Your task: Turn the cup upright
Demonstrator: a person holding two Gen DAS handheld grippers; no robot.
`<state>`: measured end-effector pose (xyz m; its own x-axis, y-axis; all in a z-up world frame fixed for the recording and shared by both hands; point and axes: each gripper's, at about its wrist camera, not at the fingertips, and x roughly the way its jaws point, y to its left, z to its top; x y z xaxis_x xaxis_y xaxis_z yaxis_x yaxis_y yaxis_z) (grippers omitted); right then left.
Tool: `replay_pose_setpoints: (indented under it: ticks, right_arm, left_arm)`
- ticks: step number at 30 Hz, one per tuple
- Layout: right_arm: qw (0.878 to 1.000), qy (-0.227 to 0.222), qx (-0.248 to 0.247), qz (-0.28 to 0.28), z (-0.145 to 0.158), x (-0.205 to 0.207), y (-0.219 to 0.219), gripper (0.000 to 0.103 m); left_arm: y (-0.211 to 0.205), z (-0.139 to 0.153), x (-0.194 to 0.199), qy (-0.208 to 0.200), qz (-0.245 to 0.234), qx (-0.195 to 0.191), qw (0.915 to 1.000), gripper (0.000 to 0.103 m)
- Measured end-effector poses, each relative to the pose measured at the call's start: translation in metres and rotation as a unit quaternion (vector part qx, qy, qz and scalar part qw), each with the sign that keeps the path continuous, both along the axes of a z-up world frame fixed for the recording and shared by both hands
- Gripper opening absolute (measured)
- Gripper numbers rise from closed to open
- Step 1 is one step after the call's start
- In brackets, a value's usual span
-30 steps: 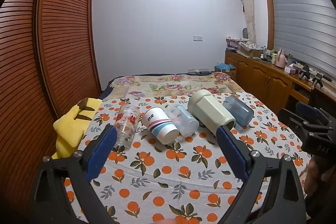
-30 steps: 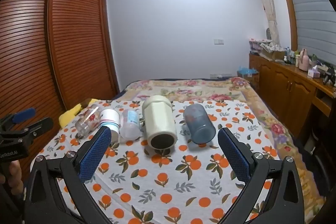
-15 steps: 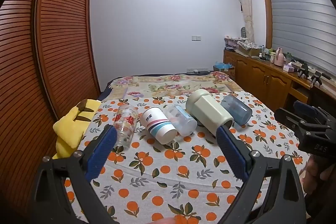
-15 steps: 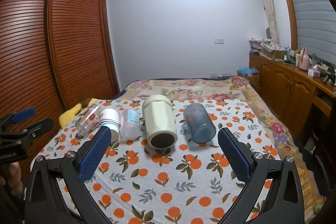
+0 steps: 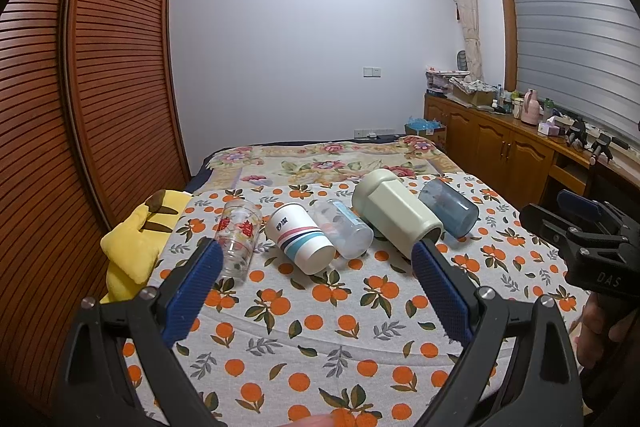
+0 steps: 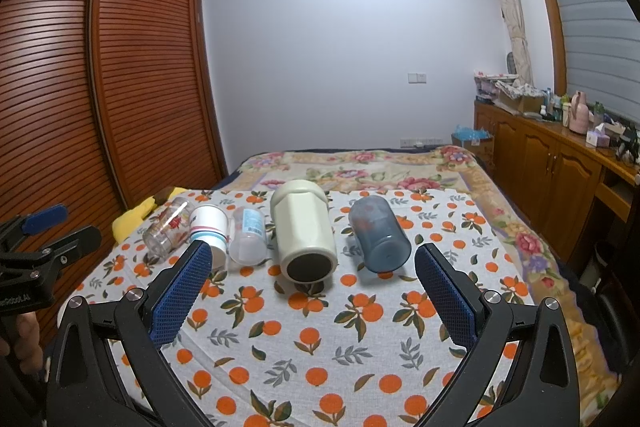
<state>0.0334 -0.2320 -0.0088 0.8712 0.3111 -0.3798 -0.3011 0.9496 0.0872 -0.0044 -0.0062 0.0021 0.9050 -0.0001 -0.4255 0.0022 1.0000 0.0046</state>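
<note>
Several cups lie on their sides in a row on an orange-print cloth (image 5: 320,327): a clear glass with red print (image 5: 237,239), a white striped paper cup (image 5: 302,243), a clear plastic cup (image 5: 344,235), a big cream mug (image 5: 396,217) and a blue-grey tumbler (image 5: 450,207). They also show in the right wrist view: glass (image 6: 168,227), paper cup (image 6: 208,233), clear cup (image 6: 249,235), cream mug (image 6: 304,235), tumbler (image 6: 378,233). My left gripper (image 5: 316,271) is open and empty, short of the row. My right gripper (image 6: 312,273) is open and empty, in front of the cream mug.
A yellow plush toy (image 5: 140,239) lies at the cloth's left edge. A slatted wooden wardrobe (image 5: 80,107) stands on the left. A wooden sideboard (image 5: 520,147) with clutter runs along the right. A floral blanket (image 5: 320,163) covers the bed behind the cups.
The left gripper's view has drifted slightly, so the cups sit a little higher and farther. The right gripper has barely moved. No cup has moved.
</note>
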Motion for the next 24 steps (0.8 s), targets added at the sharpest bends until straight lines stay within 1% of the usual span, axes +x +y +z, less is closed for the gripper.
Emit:
replay_pose_setpoints:
  ticks: [24]
  right_arm:
    - [1.000,0.000,0.000,0.000,-0.0001,-0.0015,0.0007,0.103]
  left_arm:
    - [-0.0003,0.0030,-0.0019,-0.005,-0.001,0.000,1.0000,0.096]
